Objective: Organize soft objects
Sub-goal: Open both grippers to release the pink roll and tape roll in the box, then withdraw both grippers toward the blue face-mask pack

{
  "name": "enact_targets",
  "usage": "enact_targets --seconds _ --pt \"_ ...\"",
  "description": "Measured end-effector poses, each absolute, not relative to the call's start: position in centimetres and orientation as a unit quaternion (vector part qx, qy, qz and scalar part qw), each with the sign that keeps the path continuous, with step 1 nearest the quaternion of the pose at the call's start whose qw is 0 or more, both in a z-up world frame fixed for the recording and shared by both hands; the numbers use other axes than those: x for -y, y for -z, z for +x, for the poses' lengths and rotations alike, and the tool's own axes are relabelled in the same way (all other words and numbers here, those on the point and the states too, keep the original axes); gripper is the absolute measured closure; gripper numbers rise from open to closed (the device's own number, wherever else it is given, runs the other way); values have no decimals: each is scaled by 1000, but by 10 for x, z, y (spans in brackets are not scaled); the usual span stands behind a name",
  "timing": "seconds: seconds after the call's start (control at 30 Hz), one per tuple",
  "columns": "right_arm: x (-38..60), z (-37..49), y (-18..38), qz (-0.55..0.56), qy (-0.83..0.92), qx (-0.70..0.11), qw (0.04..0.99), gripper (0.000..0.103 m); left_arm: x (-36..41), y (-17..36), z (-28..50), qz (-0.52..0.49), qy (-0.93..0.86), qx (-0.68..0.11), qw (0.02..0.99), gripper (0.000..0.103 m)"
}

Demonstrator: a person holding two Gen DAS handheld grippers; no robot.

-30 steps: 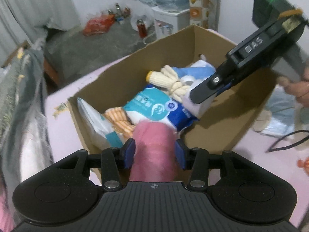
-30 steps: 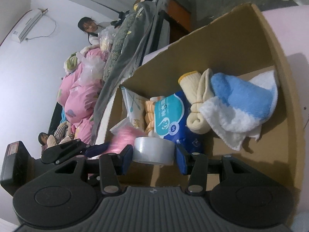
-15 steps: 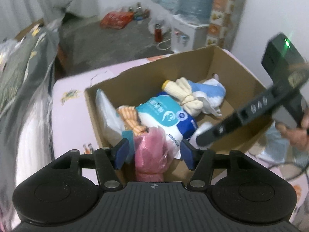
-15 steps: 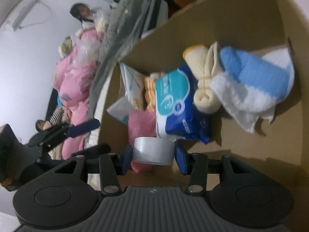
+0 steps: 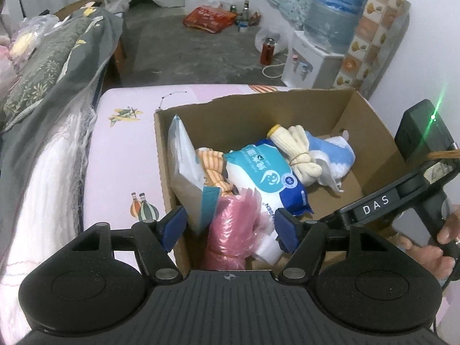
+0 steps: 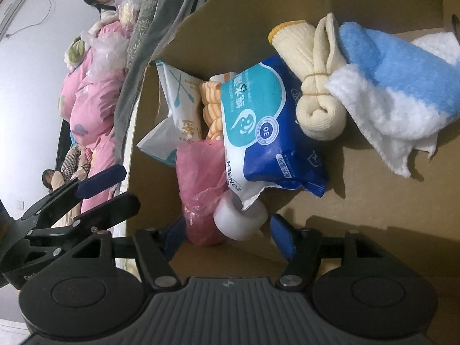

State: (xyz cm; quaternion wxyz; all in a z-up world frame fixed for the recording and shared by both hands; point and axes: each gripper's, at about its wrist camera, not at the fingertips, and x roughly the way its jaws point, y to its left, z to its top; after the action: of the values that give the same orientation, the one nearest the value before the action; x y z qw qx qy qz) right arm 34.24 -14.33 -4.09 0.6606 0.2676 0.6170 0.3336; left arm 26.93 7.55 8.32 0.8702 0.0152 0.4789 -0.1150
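left gripper (image 5: 230,227): jaws opening, the blue pads standing clear on either side of the pink plastic bag bundle (image 5: 233,230), which sits between them but is not pressed

right gripper (image 6: 227,233): jaws opening; the white tape roll (image 6: 240,215) lies just ahead of them and between the pads, touching neither as far as the view shows

step in hand: letting both items go into the near corner of the cardboard box (image 5: 371,132); it looks nearly done

doing it well: spread the jaws fully before pulling back, and draw each gripper straight out along its own line so a pad does not snag the thin plastic or knock the roll over

pink bundle: upright against the near box wall, touching the tape roll on one side

tape roll: tucked under the lower edge of the blue wet-wipes pack (image 6: 267,129), on the box floor

beyond: orange striped cloth (image 6: 211,109) and cotton-swab packet (image 6: 178,106) stand behind the bundle

farthest: cream glove roll (image 6: 313,86) and blue-white fluffy cloth (image 6: 396,86) lie well apart from both jaws

risk: the two grippers are close and could bump on the way out
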Motion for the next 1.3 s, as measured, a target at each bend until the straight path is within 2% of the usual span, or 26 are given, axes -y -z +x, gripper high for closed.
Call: enact_targets --seconds 0.4,0.83,1.07,1.3 --pt "166 329 14 279 -338 -582 685 27 -75 -111 241 4 102 -457 884 33" --pt "264 219 -83 302 -364 -457 754 19 -57 -177 104 -13 82 -404 911 10" --pt "329 148 -105 314 -351 -406 783 15 -27 -139 47 -62 114 -422 897 8" --pt "360 127 -74 323 -326 -423 781 15 20 -76 29 -85 127 -427 891 8"
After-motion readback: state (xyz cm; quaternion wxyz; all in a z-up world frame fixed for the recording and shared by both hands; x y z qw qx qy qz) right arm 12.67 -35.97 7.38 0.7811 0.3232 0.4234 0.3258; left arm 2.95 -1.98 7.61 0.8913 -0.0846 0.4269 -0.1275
